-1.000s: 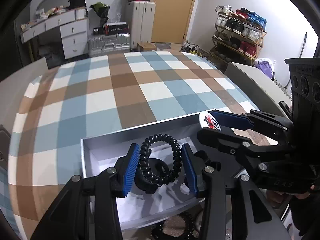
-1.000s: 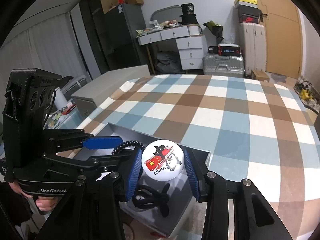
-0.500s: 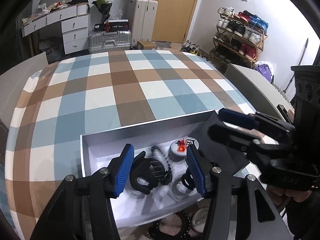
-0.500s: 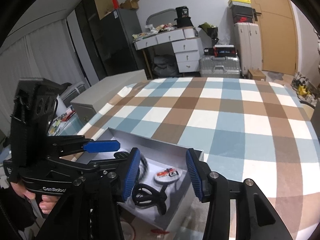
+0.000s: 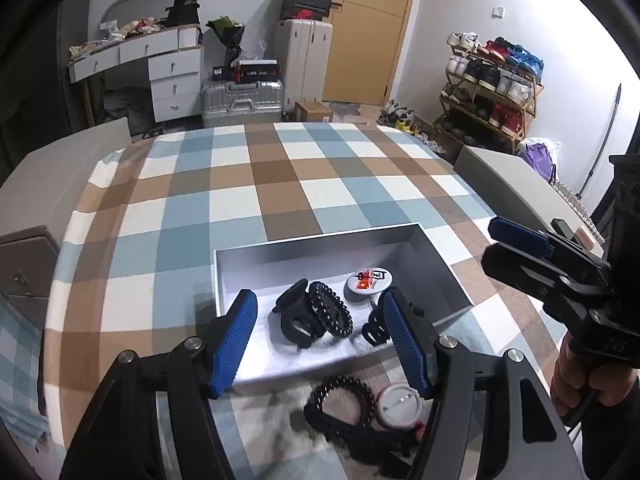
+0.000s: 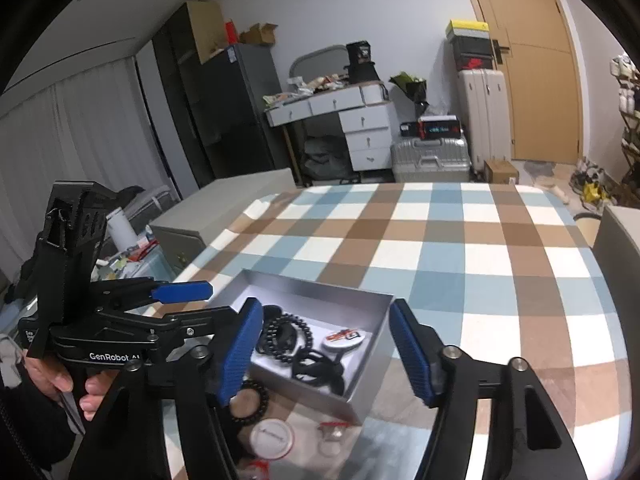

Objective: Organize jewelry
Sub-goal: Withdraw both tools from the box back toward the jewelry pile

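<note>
A silver box (image 5: 316, 245) with a white floor sits on the plaid table. In it lie a black spiral hair tie (image 5: 330, 309), a black hair claw (image 5: 294, 322), a second small black claw (image 5: 375, 326) and a round flag badge (image 5: 368, 281). My left gripper (image 5: 318, 298) hovers above the box's near side, jaws opening, nothing between the pads. My right gripper (image 6: 326, 312) hangs over the same box (image 6: 320, 285), jaws also opening and empty, above the hair tie (image 6: 289, 332) and badge (image 6: 342, 336).
In front of the box lie another black spiral hair tie (image 5: 340, 404) and a white round badge (image 5: 400, 406). Plaid cloth (image 5: 280, 184) stretches far beyond the box. A hand (image 5: 576, 380) grips the right tool; grey furniture (image 5: 504, 184) flanks the table.
The left gripper let go of the spiral hair tie and the right let go of the flag badge; both now lie in the box. Both grippers widened and drew up and back.
</note>
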`<state>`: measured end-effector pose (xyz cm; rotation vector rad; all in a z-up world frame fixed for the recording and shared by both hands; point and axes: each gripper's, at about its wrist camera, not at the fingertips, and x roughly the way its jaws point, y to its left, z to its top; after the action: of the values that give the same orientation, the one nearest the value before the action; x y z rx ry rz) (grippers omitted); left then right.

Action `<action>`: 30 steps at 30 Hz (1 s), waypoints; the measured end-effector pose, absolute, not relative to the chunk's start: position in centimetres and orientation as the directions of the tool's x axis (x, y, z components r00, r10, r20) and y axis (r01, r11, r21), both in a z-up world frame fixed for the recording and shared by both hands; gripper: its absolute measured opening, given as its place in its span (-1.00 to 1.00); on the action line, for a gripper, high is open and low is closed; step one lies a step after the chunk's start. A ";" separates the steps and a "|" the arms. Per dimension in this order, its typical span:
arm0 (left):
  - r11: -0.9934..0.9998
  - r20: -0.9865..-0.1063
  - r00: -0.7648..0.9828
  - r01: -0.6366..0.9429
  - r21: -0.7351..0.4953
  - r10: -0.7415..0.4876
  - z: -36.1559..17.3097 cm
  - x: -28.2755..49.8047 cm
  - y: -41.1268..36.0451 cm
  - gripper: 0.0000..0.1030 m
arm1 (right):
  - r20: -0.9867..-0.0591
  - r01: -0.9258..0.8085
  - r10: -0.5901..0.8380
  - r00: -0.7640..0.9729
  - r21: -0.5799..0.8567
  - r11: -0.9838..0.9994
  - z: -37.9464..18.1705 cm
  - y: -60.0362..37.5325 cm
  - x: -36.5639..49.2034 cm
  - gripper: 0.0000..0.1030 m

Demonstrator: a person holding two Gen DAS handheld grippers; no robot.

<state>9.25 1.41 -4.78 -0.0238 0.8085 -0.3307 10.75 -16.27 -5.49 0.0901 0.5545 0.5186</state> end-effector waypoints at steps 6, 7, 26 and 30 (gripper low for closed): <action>0.958 -0.686 0.673 0.251 -0.138 -0.275 -4.4 7.5 1.7 0.32 | -0.451 -0.460 0.503 0.737 0.211 0.863 -5.0 -15.9 8.1 0.64; 0.960 -0.682 0.680 0.244 -0.136 -0.269 -4.3 7.2 1.8 0.39 | -0.451 -0.459 0.500 0.739 0.206 0.864 -5.1 -15.9 7.7 0.65; 0.981 -0.714 0.672 0.122 -0.153 -0.195 -7.3 3.4 4.5 0.61 | -0.611 -0.436 0.375 0.697 0.055 0.898 -11.0 -13.5 5.1 0.69; 0.980 -0.730 0.655 0.111 -0.163 -0.195 -7.9 3.0 5.0 0.61 | -0.644 -0.461 0.360 0.676 0.012 0.887 -11.8 -12.5 5.1 0.55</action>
<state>3.02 5.00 -7.94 -0.1069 0.8396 -0.1742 5.12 -12.46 -11.81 -0.1557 0.6885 0.4635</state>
